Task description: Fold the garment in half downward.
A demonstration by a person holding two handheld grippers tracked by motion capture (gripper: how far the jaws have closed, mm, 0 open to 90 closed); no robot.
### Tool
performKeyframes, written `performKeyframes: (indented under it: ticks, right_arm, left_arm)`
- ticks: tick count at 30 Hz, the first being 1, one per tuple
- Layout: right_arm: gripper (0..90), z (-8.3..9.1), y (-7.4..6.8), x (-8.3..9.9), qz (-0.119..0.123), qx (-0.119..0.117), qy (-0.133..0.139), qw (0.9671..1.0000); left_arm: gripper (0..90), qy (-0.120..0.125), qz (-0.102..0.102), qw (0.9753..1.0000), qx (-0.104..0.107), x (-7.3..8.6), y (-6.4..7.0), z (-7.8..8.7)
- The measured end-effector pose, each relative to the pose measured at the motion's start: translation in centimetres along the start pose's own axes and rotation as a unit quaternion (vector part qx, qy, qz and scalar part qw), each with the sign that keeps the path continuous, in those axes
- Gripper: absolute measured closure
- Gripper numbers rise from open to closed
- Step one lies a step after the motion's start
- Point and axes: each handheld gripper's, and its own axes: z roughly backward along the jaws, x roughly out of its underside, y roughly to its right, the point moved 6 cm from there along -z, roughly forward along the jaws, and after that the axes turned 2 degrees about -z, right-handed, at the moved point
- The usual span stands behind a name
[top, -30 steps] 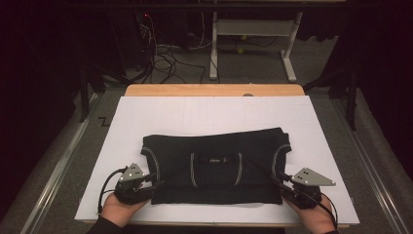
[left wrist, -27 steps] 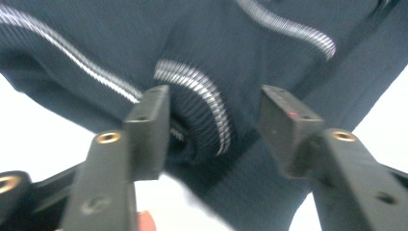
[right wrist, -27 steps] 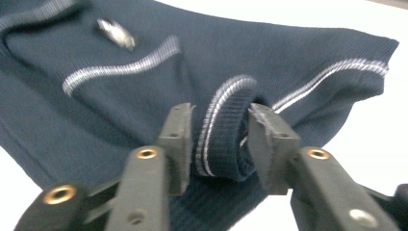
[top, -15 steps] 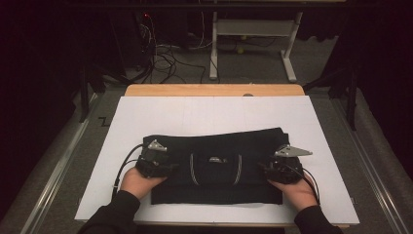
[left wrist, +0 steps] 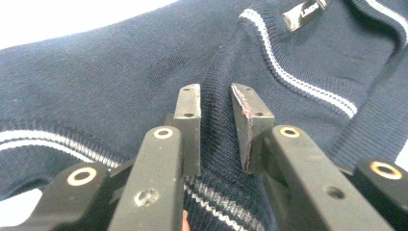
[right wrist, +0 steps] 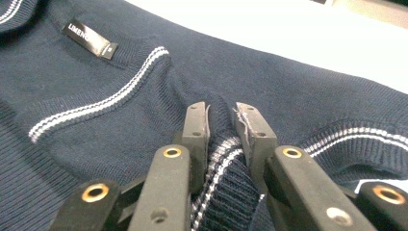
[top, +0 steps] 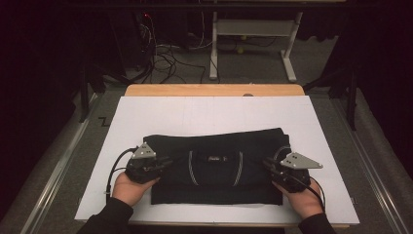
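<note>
Fingers [left wrist: 190,115] of the left gripper [top: 163,163] pinch a sweater [top: 214,163] fold; right gripper [top: 270,165] seemingly likewise; sweater's long axis runs between them, both equally near.

- Sweater [top: 214,168]: navy with thin white stripes; looks almost black from the high view.
- Label [right wrist: 89,40]: black, white lettering.
- Table cover [top: 204,114]: white.
- Jaws: black.
</note>
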Motion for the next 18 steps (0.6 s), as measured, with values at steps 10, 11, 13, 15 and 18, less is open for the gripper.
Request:
performKeyframes:
  ticks: [10,11,13,15,18]
  right_arm:
    - [77.6,-2.1,2.2,-3.1,-0.021,0.023,0.008,0.9995]
    - [77.6,-2.5,2.8,-3.7,-0.026,0.029,0.009,0.9992]
    - [77.6,-3.4,3.8,-4.9,-0.028,0.042,0.012,0.9987]
    - [77.6,-4.1,4.9,-6.1,-0.037,0.049,0.02,0.9979]
    - [77.7,-5.0,6.3,-8.2,-0.04,0.065,0.024,0.9968]
  left_arm:
    - [73.2,0.03,0.019,0.9985,-0.042,-5.4,-3.7,-0.9]
    - [73.2,0.037,0.019,0.9978,-0.051,-6.3,-4.3,-1.0]
    - [73.2,0.045,0.016,0.9964,-0.07,-7.8,-5.3,-1.1]
    - [73.2,0.055,0.019,0.9953,-0.077,-9.4,-6.2,-1.2]
    - [73.2,0.068,0.017,0.993,-0.095,-11.6,-7.4,-1.0]
